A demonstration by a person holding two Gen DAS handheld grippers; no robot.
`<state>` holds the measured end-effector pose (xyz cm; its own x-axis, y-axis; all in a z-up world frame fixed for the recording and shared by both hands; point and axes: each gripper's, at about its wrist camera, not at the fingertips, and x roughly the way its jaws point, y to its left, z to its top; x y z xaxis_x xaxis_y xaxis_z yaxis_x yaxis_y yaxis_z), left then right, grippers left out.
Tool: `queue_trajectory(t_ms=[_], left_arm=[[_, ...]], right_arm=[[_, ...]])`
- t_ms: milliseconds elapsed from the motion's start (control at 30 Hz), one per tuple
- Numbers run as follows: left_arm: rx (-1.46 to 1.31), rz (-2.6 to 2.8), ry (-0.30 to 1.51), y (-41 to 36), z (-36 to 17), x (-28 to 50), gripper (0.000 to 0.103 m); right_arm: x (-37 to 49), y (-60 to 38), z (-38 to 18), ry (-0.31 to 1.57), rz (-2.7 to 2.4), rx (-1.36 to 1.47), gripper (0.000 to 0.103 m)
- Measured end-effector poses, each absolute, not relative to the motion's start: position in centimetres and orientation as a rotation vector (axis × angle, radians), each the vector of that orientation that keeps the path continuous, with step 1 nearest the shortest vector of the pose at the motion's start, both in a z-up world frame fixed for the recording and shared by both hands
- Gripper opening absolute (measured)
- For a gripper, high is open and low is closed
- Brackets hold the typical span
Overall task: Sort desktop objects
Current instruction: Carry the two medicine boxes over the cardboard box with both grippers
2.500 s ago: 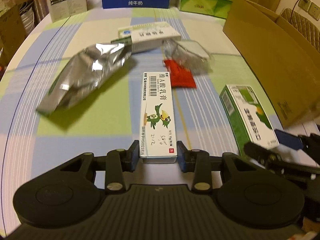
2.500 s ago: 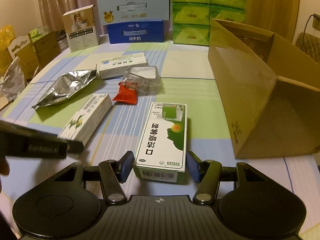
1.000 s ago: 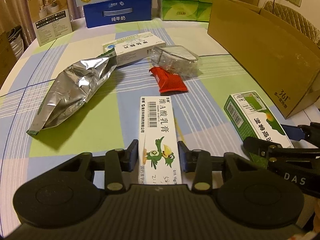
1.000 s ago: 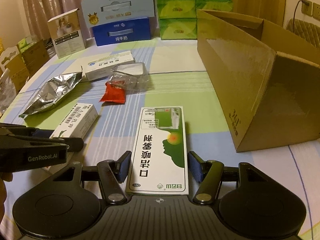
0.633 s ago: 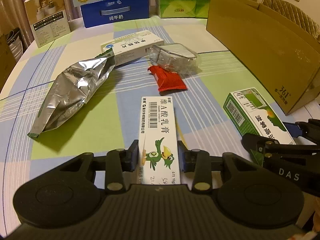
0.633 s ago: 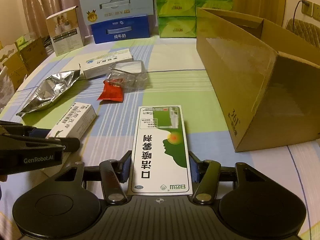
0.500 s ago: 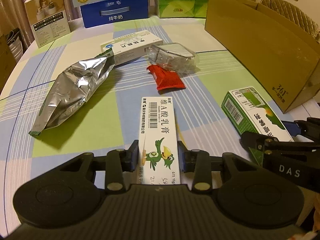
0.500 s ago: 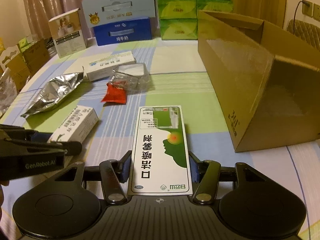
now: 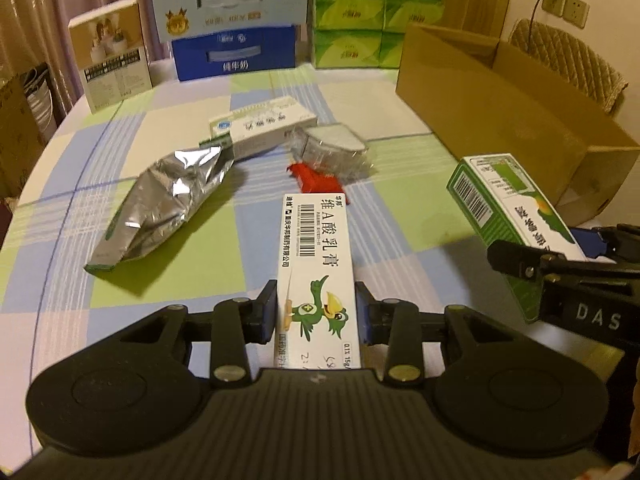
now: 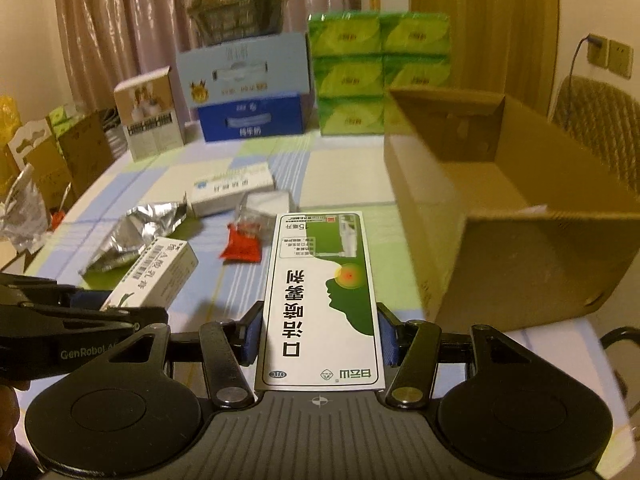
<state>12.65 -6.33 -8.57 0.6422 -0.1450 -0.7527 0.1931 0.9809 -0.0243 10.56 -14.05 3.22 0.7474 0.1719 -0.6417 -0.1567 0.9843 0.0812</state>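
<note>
The left tool (image 9: 316, 316) is pinching the white ointment box (image 9: 316, 256) by its long sides, and the right tool (image 10: 320, 332) is pinching the green-and-white spray box (image 10: 322, 292) the same way. Both boxes hang clear of the counter (image 9: 192, 240), probably so each can travel to the open cardboard box (image 10: 500, 216). Left of that box, the foil pouch (image 9: 168, 200), red packet (image 9: 316, 178) and clear packet (image 9: 334, 150) lie unsorted.
</note>
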Motion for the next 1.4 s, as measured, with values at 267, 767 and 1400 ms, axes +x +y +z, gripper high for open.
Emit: queue_trajectory(t_ms=[267, 767, 1400], left_arm=[[0.050, -0.237, 0.796, -8.4, -4.9, 11.6, 0.033], [0.059, -0.422, 0.707, -18.4, 0.8, 13.2, 0.033], [0.039, -0.525, 0.733, -27.8, 1.5, 21.0, 0.033]], right_arm=[[9.4, -16.1, 7.2, 0.627, 0.159, 0.029, 0.052], [11.3, -26.5, 12.4, 0.529, 0.025, 0.035, 0.053], [19.8, -35.0, 12.1, 0.617, 0.019, 0.099, 0.053]])
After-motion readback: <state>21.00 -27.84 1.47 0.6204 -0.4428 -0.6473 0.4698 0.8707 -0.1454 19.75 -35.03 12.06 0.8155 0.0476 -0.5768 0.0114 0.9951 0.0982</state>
